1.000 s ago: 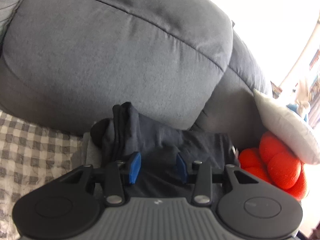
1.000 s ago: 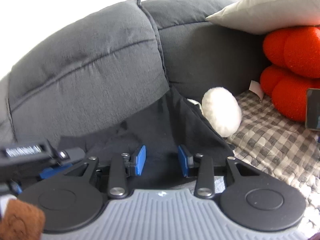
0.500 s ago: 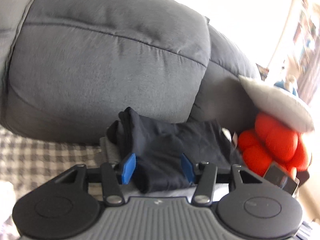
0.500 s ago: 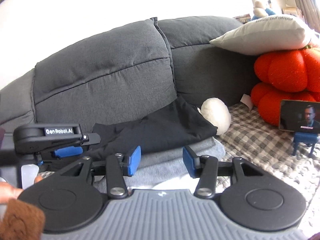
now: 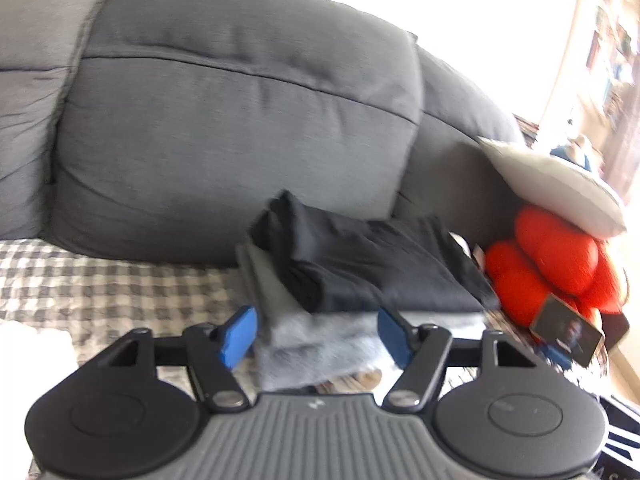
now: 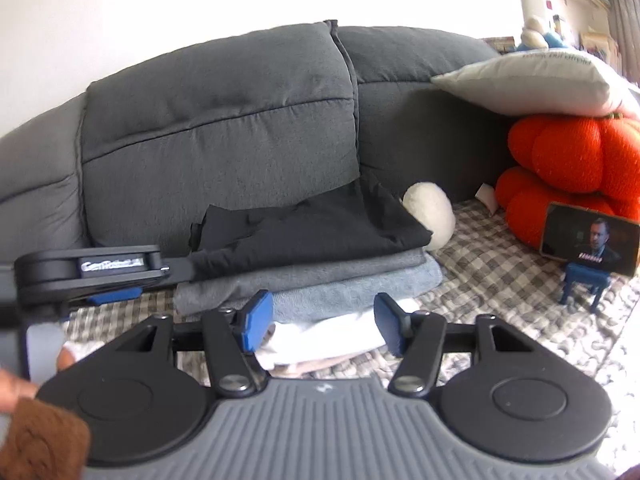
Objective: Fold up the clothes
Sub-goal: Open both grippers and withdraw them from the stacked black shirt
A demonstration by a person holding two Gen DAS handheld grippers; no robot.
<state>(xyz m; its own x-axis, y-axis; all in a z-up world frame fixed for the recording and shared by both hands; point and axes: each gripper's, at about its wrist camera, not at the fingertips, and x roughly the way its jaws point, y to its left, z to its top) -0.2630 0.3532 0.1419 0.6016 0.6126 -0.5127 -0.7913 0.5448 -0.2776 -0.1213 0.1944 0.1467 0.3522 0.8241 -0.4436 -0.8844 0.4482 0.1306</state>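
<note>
A folded black garment [image 5: 360, 264] [image 6: 312, 232] lies on top of a stack of folded clothes against the sofa back. Under it are grey folded pieces [image 5: 316, 344] [image 6: 320, 284] and a white one [image 6: 328, 336] at the bottom. My left gripper [image 5: 316, 336] is open, a short way in front of the stack, nothing between its blue pads. My right gripper [image 6: 320, 324] is open too, in front of the stack's near edge. The left gripper's body [image 6: 88, 272] shows at the left of the right wrist view, beside the stack.
The stack rests on a checked blanket [image 6: 500, 264] on a dark grey sofa [image 6: 224, 128]. To the right are a white plush ball [image 6: 432, 216], orange round cushions [image 6: 568, 168], a white pillow [image 6: 536, 84] and a phone [image 6: 588, 240] on a small blue stand. A hand [image 6: 16, 380] shows at lower left.
Both grippers have pulled back from the black garment and opened wider. The garment stays on the stack, and more of the stack's lower layers have come into view.
</note>
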